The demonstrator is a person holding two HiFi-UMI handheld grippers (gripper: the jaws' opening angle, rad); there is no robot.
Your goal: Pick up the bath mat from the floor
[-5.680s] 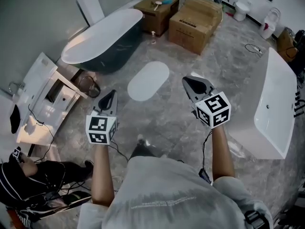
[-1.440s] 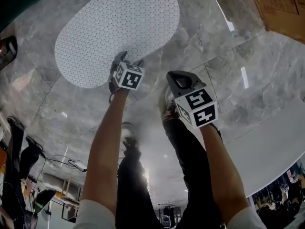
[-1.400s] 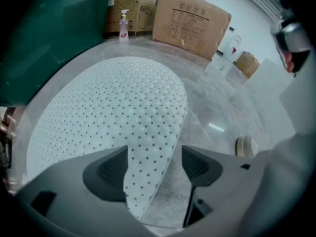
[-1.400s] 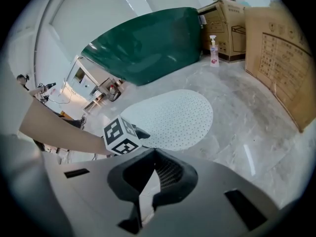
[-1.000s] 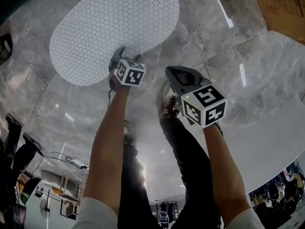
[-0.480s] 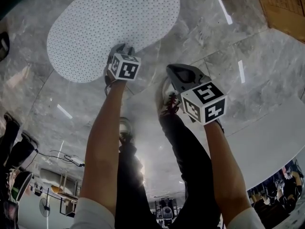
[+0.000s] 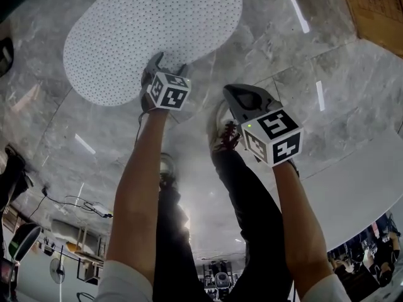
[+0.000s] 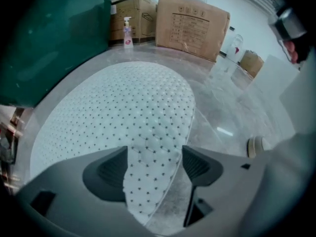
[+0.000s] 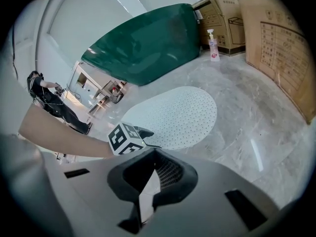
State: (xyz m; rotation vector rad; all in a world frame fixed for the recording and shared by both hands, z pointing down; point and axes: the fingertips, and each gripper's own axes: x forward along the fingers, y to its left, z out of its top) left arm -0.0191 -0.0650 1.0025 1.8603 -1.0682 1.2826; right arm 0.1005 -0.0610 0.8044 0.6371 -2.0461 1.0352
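Note:
The bath mat (image 7: 151, 30) is a white oval studded with small dark dots, flat on the grey marble floor. My left gripper (image 7: 165, 65) is down at its near edge. In the left gripper view the mat's edge (image 8: 123, 117) runs in between the jaws of the left gripper (image 8: 153, 164), which are opening and stand wide apart. The pads do not press on it. My right gripper (image 7: 242, 99) hovers to the right of the mat, shut and empty. In the right gripper view the mat (image 9: 173, 115) and the left gripper's marker cube (image 9: 126, 137) lie beyond the right gripper (image 9: 153, 174).
A dark green bathtub (image 9: 143, 43) stands behind the mat, with a soap bottle (image 9: 213, 43) and cardboard boxes (image 9: 281, 43) beside it. A white tub's rim (image 7: 371, 187) is at my right. My shoe (image 7: 221, 134) stands just behind the grippers. A person sits at far left (image 9: 54, 102).
The left gripper has stayed at the mat's near edge, shifting slightly right. The mat still lies flat. The right gripper has barely moved.

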